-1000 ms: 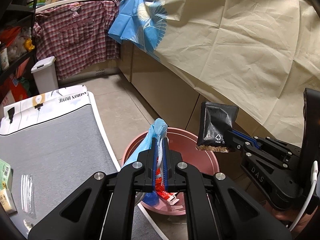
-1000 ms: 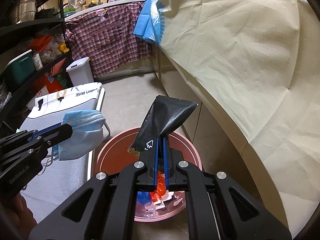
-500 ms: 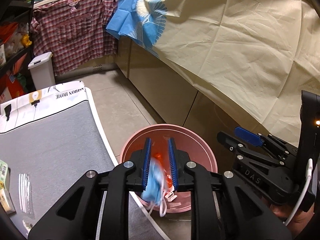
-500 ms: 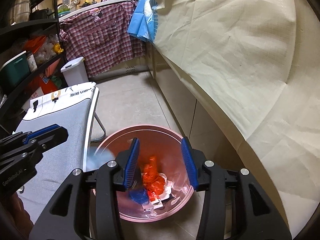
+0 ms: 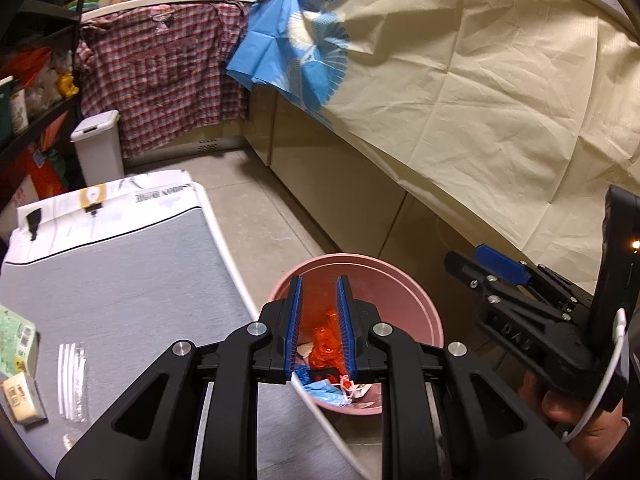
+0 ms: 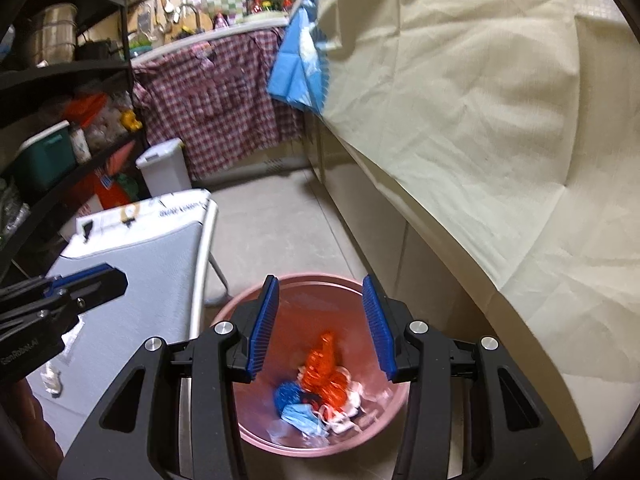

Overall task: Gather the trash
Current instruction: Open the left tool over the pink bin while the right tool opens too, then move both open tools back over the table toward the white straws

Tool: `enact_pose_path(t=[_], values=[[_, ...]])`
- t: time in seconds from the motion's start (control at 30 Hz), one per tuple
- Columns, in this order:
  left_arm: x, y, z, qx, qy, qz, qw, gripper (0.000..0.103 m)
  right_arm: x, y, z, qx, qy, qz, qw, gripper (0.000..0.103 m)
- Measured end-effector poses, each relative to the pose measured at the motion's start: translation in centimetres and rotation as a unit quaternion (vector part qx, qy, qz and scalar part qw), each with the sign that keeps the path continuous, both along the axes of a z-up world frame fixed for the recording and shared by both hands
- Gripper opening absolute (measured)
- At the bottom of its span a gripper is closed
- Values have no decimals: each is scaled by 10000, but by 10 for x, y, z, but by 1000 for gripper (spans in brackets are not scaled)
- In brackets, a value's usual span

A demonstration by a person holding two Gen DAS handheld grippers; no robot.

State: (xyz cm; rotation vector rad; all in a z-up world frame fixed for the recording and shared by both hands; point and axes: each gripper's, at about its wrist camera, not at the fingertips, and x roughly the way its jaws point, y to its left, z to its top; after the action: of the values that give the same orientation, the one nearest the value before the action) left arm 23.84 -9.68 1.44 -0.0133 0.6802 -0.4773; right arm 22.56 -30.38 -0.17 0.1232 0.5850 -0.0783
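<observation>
**Both tools hang open over the pink bin**

The left tool [image 5: 319, 322] is over the near edge of the pink bin [image 5: 416, 300]. Its two blue pads are a little way apart, and nothing is between them. The right tool [image 6: 320, 328] is also above the pink bin [image 6: 384, 420]. Its blue pads are spread wide, and it holds nothing too.

The trash lies at the bottom of the bin. There is a blue face mask [image 6: 300, 418] with white strings, a crinkly orange-red wrapper [image 6: 324, 368], a small round blue thing [image 6: 287, 394] and some white scraps [image 6: 352, 404]. From the left tool's camera the mask [image 5: 326, 392] and the orange-red wrapper [image 5: 326, 340] show just past the pads. The things in the bin look a bit blurry in the right tool's camera.

The bin stands on the tiled floor [image 5: 256, 208], just beside a gray counter [image 5: 120, 280] with a white edge. On the counter lie a clear plastic wrapper [image 5: 72, 376], a green box [image 5: 16, 344] and a small pale packet [image 5: 22, 398], all well apart from the bin.

On the other side of the bin, a big cream cloth [image 5: 480, 100] hangs over the cabinets. A blue cloth [image 5: 292, 56] and a red checked shirt [image 5: 160, 76] hang farther back. A small white trash can [image 5: 100, 148] stands by the shirt.
</observation>
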Motion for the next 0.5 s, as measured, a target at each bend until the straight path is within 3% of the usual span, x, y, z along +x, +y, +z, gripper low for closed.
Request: enact_pose_path(t=[0.5], values=[[-32,110,15,18,-221,771,9968,18,-21,58,12,-150,-334,818,9960,44]])
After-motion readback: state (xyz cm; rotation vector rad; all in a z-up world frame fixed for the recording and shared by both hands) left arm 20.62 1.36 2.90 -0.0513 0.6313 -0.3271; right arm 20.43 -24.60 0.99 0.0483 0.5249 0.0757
